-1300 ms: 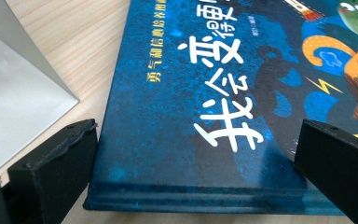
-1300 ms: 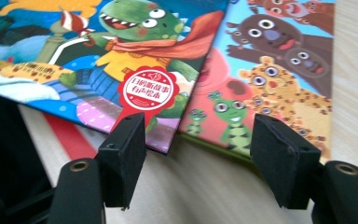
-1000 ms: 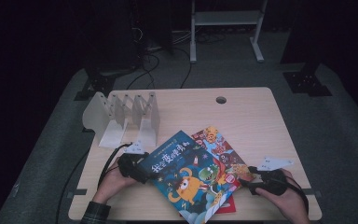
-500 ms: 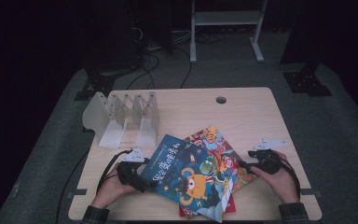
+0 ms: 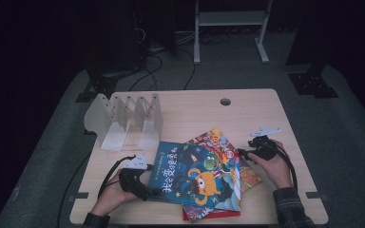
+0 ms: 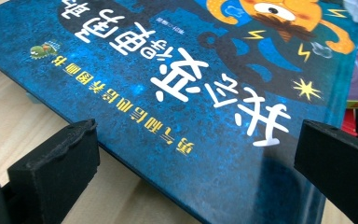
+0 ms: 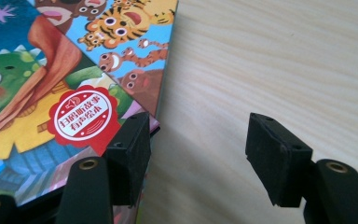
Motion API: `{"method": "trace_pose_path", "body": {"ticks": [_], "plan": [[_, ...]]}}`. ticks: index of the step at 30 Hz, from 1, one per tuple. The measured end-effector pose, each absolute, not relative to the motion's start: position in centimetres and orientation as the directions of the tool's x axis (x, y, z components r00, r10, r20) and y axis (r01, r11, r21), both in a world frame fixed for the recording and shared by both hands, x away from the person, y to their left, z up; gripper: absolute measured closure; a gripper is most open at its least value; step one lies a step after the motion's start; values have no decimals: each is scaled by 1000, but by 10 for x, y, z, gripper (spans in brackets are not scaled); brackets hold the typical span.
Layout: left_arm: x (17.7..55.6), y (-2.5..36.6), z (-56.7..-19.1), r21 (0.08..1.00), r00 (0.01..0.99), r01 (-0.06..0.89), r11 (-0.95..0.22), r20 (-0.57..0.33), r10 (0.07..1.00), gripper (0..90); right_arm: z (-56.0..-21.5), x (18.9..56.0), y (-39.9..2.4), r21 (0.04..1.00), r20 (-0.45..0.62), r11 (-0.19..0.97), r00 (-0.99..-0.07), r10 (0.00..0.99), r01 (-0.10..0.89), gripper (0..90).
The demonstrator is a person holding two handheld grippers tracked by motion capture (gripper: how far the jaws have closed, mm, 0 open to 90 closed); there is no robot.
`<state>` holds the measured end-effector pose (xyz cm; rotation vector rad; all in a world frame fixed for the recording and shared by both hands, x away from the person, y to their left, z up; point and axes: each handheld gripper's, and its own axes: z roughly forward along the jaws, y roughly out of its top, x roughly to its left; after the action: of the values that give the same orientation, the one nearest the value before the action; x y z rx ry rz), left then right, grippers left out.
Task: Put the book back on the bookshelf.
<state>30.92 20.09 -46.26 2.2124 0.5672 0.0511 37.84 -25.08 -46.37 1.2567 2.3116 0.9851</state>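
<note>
Left gripper [image 5: 158, 191] sits low at the near left corner of the blue picture book [image 5: 197, 178], jaws wide apart, one pad under the cover's edge, the other above it, neither pressing. In the left gripper view that corner of the blue picture book [image 6: 200, 93] floats just clear of the wooden table [image 6: 9, 121], so there is a gap to slide into.

Over on the right, the right gripper [image 5: 245, 155] stands at the far right edge of the pile, jaws open and just now narrowing, nothing between them but bare wood. In the right gripper view one pad [image 7: 130, 154] touches the edge of the animal picture book [image 7: 121, 51], the other hangs over open tabletop.

The blue book lies askew on top of the pile, near the front middle of the table [image 5: 266, 109]. It looks like a stiff hardback with a glossy cover: likely slick, fairly weighty, no flex. Best taken at a corner or along the spine, pinching across the thickness.

Room to move: plenty of bare wood behind and to the right. The white book rack [image 5: 123, 118] stands at the far left, well apart. The front table edge is close, so a slide toward the person risks a drop.
</note>
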Motion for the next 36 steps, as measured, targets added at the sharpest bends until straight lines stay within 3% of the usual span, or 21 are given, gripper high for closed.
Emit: {"method": "trace_pose_path", "body": {"ticks": [8, 13, 28, 36], "plan": [[313, 210, -465, 740, 867, 427, -521, -171, 467, 0, -465, 345, -244, 737, 148, 327, -614, 776, 591, 439], [314, 214, -468, 735, 858, 444, -512, -185, 479, 0, -466, 333, -237, 730, 200, 327, -646, 737, 600, 500], [309, 229, -473, 741, 831, 485, -464, -226, 508, 0, -464, 322, -212, 735, 167, 337, -638, 752, 588, 508], [307, 243, -480, 739, 808, 533, -412, -299, 508, 0, -464, 323, -194, 739, 159, 350, -655, 739, 575, 508]]}}
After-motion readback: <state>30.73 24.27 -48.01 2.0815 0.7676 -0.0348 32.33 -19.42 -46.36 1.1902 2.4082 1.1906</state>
